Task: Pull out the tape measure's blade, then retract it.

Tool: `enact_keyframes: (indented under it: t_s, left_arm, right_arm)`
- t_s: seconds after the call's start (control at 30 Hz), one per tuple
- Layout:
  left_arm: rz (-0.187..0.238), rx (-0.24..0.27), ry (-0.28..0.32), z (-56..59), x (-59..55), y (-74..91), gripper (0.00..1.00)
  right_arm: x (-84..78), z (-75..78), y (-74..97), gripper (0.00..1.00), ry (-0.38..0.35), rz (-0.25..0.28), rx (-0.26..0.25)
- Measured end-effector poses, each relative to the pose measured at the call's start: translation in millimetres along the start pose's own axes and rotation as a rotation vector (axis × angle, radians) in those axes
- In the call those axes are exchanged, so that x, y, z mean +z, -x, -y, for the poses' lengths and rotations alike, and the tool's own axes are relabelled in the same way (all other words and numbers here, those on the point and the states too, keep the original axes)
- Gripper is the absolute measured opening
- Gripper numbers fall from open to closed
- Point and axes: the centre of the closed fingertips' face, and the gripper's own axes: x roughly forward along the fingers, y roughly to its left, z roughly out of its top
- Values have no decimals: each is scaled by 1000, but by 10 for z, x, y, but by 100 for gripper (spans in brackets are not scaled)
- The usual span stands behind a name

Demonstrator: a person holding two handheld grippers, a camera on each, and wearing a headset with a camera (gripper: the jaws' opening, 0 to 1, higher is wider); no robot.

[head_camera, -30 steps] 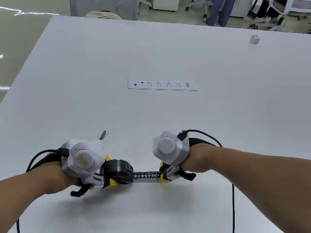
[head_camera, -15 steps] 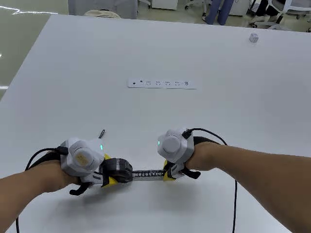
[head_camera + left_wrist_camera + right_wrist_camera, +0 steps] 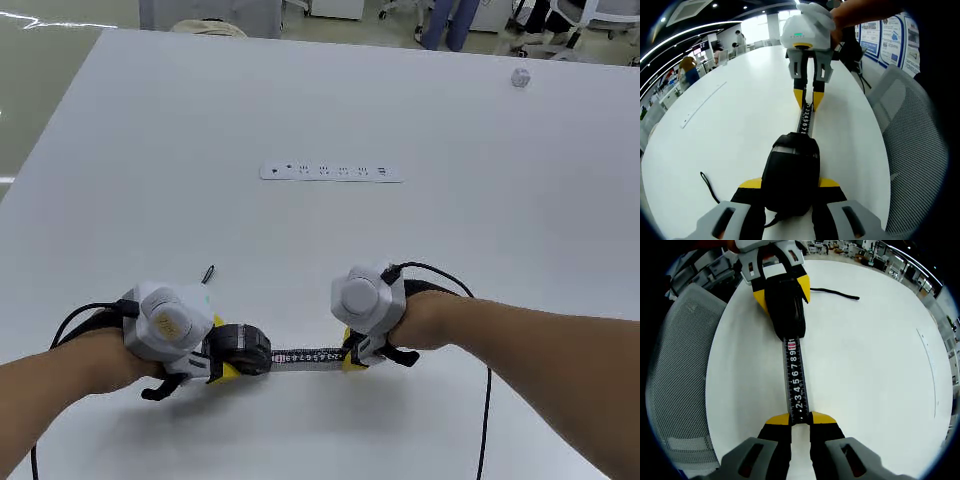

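The black tape measure case (image 3: 240, 350) lies on the white table, and my left gripper (image 3: 222, 368) is shut on it. In the left gripper view the case (image 3: 791, 170) sits between the yellow-tipped fingers. A short length of numbered blade (image 3: 308, 356) runs from the case to my right gripper (image 3: 352, 358), which is shut on the blade's end. In the right gripper view the blade (image 3: 795, 381) stretches from my fingertips to the case (image 3: 785, 307), showing roughly ten numbered marks. The right gripper (image 3: 808, 101) also faces me in the left gripper view.
A white power strip (image 3: 330, 172) lies mid-table, farther back. A small black cord (image 3: 209, 274) rests near the left gripper. A small grey object (image 3: 520, 78) sits at the far right. A mesh chair (image 3: 685, 365) stands beside the table edge.
The right gripper has moved a little to the right, away from the case, and more blade shows between the two grippers. The left gripper holds its place.
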Motion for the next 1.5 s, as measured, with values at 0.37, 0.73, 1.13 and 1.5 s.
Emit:
enact_keyframes:
  t_s: [0.37,0.73,1.13,1.5]
  left_arm:
    - [-1,-2,0,6,3,2,32]
    - [-3,-2,0,9,10,-2,33]
    - [-2,-3,-2,13,20,-5,33]
    - [-4,-5,-1,20,17,0,33]
  right_arm:
    - [-81,3,36,12,-3,-4,-2]
    - [-162,-4,76,12,-2,-12,-3]
    - [-252,2,103,12,-4,-20,-4]
    - [-329,8,129,12,-6,-25,-5]
